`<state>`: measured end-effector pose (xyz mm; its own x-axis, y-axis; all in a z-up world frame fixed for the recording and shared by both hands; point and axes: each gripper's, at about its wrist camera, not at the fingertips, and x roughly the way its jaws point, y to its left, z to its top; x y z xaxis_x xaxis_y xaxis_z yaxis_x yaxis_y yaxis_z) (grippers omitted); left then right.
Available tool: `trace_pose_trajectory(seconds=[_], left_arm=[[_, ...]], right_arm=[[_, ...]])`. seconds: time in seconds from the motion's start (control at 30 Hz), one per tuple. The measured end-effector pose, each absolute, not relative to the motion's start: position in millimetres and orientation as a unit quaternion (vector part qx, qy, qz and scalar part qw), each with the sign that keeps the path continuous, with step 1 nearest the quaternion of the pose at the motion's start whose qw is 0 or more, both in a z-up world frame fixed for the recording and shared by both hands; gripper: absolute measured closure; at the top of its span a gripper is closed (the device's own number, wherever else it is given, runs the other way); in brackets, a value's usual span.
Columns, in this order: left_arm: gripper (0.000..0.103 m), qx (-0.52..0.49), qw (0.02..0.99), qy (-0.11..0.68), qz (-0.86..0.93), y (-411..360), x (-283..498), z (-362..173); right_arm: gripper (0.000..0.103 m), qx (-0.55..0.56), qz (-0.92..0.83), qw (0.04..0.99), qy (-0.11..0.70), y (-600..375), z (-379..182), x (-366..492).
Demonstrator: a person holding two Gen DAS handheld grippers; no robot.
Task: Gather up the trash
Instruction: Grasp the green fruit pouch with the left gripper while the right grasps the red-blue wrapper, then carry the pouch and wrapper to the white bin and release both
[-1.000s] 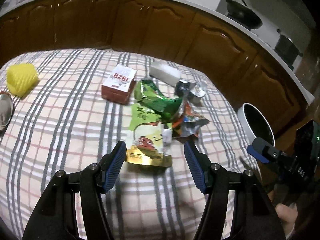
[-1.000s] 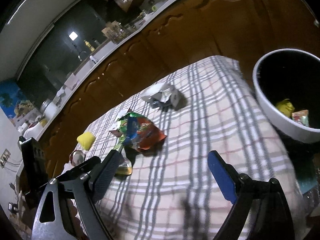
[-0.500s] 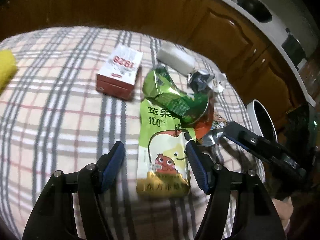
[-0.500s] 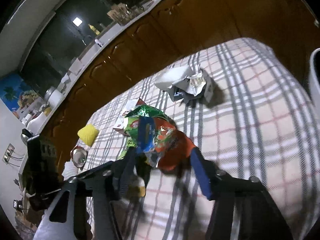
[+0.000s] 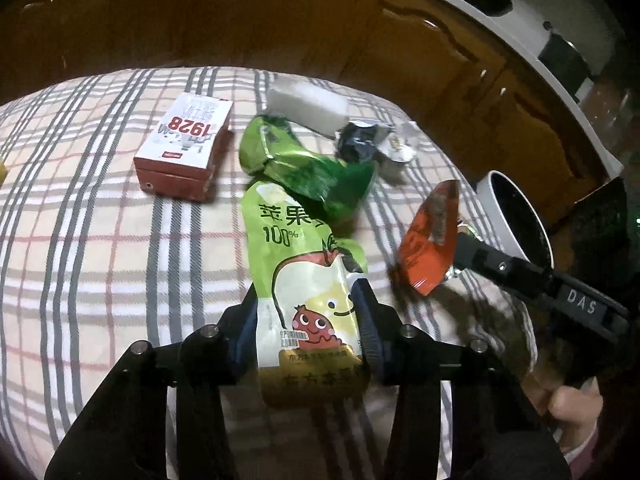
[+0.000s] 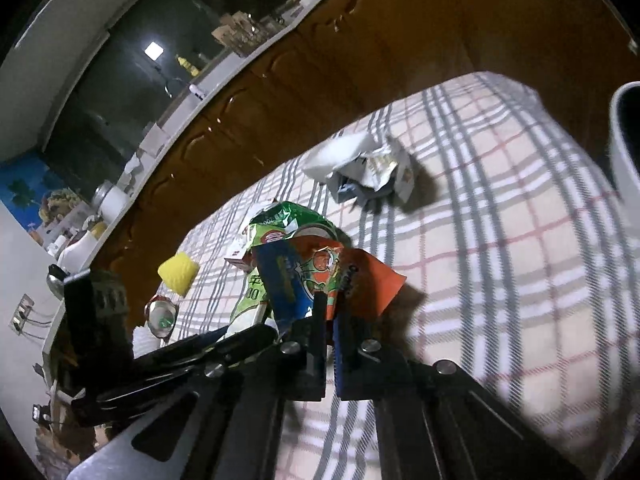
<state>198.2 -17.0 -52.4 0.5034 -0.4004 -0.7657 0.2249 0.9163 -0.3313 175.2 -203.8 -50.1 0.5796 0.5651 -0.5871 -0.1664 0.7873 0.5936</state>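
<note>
Two grippers, two wrappers — we hold one in each. Our left gripper [image 5: 308, 320] pinches the lower end of the apple juice pouch [image 5: 304, 272], which lies flat on the checked tablecloth [image 5: 100, 240] with a crumpled green bag [image 5: 308, 168] across its top. Our right gripper [image 6: 329, 312] is pressed together on the orange snack wrapper [image 6: 352, 280], lifted just off the cloth. Beyond sit a red-and-white box [image 5: 186, 148] and crumpled foil [image 6: 372, 172]; the white bin [image 5: 516, 212] stands beside the table's right edge.

a plaid tablecloth [image 5: 100, 240] covers the surface. on it, upper centre: a red-white box [image 5: 184, 152], white block [image 5: 306, 104], green wrappers [image 5: 304, 168].
</note>
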Motion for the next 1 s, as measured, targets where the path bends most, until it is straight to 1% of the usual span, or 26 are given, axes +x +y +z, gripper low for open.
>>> trace_pose_trajectory(seconds=[0.27, 0.3, 0.33, 0.73, 1.0], left_arm=[[0.065, -0.09, 0.867, 0.442, -0.21, -35, 159, -31], [0.077, -0.09, 0.868, 0.438, -0.216, -39, 156, -28], [0.078, -0.09, 0.867, 0.437, -0.223, -43, 154, -25], [0.079, -0.053, 0.87, 0.408, -0.271, -103, 139, -4], [0.079, -0.031, 0.868, 0.395, -0.298, -146, 145, 9]], right_arm=[[0.101, 0.259, 0.198, 0.864, 0.383, -238, -36, 144], [0.101, 0.26, 0.195, 0.866, 0.38, -244, -35, 138], [0.101, 0.26, 0.192, 0.868, 0.378, -248, -34, 135], [0.101, 0.276, 0.15, 0.882, 0.352, -302, -25, 94], [0.101, 0.289, 0.117, 0.89, 0.332, -339, -18, 82]])
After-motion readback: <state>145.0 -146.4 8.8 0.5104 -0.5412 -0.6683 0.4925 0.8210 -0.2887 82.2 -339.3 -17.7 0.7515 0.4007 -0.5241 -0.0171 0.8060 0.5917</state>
